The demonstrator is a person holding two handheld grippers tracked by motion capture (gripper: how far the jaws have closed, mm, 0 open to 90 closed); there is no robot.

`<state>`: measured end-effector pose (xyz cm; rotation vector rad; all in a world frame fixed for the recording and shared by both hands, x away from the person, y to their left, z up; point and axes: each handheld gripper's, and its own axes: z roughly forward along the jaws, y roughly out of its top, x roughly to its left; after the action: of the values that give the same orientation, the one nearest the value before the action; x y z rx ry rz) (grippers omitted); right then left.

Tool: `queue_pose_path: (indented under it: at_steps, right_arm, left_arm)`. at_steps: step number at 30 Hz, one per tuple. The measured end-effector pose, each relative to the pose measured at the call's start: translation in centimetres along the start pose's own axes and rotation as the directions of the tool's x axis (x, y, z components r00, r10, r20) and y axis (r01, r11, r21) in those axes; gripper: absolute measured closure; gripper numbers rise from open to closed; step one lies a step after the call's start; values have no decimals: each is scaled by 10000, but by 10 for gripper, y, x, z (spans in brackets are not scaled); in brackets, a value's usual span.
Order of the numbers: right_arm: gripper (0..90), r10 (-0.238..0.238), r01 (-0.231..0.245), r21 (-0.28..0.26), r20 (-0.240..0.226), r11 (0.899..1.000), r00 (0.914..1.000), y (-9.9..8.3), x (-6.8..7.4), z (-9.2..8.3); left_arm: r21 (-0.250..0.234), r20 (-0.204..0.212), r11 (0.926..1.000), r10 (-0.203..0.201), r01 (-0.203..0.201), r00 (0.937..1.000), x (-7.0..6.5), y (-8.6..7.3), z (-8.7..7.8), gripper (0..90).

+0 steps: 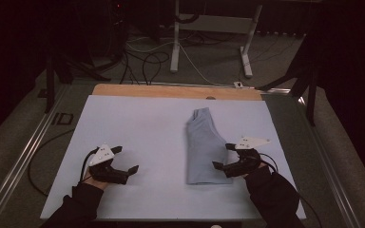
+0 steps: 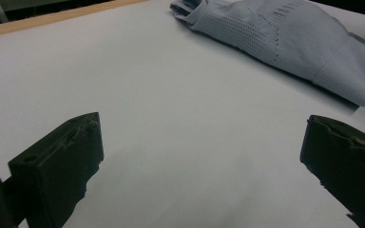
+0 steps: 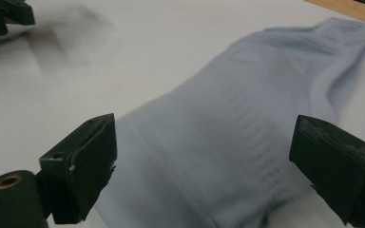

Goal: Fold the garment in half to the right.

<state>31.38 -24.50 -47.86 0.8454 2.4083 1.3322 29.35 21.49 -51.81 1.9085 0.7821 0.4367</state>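
Note:
A folded pale blue knit garment [image 1: 203, 146] lies lengthwise on the white sheet [image 1: 142, 128], right of centre. My right gripper [image 1: 224, 155] stands open at the garment's right edge near its front end, jaws wide apart over the fabric [image 3: 228, 142], nothing pinched between them. My left gripper [image 1: 125, 159] is open at the front left, well clear of the garment, with bare sheet between its jaws. In the left gripper view the garment [image 2: 290, 42] lies off to the upper right.
The sheet covers a wooden tabletop whose bare far edge [image 1: 176, 90] shows at the back. Metal rails [image 1: 19, 156] run along both sides. Beyond the table are cables [image 1: 147, 59] and white table legs [image 1: 175, 42] on a dark floor.

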Motion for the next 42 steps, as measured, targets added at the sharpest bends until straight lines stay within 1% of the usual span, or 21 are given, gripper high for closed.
queue_pose_path:
  at_steps: [2,7,10,12,14,18,20,24,25,28,31,32,34,39,40,42]
  right_arm:
    - [88,130,-130,-27,51,9999,9999,-5,-2,-4]
    - [88,295,-296,40,357,9996,9989,-17,-6,-14]
    - [89,513,-513,-7,526,9987,9973,-24,-8,-19]
    - [88,517,-522,55,678,9986,9964,-29,-9,-22]
    - [88,570,-585,168,760,9981,9955,-34,-8,-24]
    - [88,757,-774,180,825,9968,9937,-43,-6,-26]
    - [88,724,-742,176,870,9971,9936,-48,-5,-28]
    - [88,802,-826,232,901,9963,9927,-56,-3,-29]
    - [88,888,-912,222,942,9956,9916,-57,-2,-30]
    - [88,867,-885,120,1071,9960,9905,-61,0,-33]
    - [88,908,-923,100,1050,9957,9903,-65,3,-35]
    - [88,874,-885,63,1061,9961,9905,-67,4,-35]
    - [88,771,-798,179,1176,9967,9901,-70,6,-35]
    - [88,533,-572,250,1361,9981,9893,-73,10,-32]
    - [88,528,-560,200,1358,9982,9893,-72,9,-31]
    - [88,675,-677,-26,1263,9977,9897,-72,7,-30]
  left_arm:
    - [10,-5,10000,-4,4,10000,0,0,0,12]
    - [-22,4,10000,14,-14,10000,0,0,-1,12]
    - [-32,1,10000,2,-2,10000,0,0,-1,12]
    - [-31,8,10000,20,-20,10000,0,0,-1,12]
    - [-43,9,10000,13,-13,10000,0,0,-1,12]
    - [-63,-12,10000,10,-11,10000,0,0,-2,12]
    - [-65,-18,10000,24,-24,10000,0,0,-2,12]
    - [-50,-16,10000,57,-57,10000,0,0,-2,12]
    - [-40,-22,10000,77,-77,10000,0,0,-2,12]
    - [-48,-23,9999,93,-93,10000,0,0,-2,12]
    - [-48,-16,9999,101,-101,9999,0,1,-2,12]
    - [-56,-23,9999,101,-102,9999,0,1,-2,12]
    - [-83,-29,9999,94,-94,10000,0,1,-3,12]
    - [-126,-30,9999,84,-84,10000,0,1,-3,12]
    - [-126,-28,9999,67,-67,10000,0,1,-3,12]
    - [-110,-15,9999,103,-103,9999,0,1,-2,12]
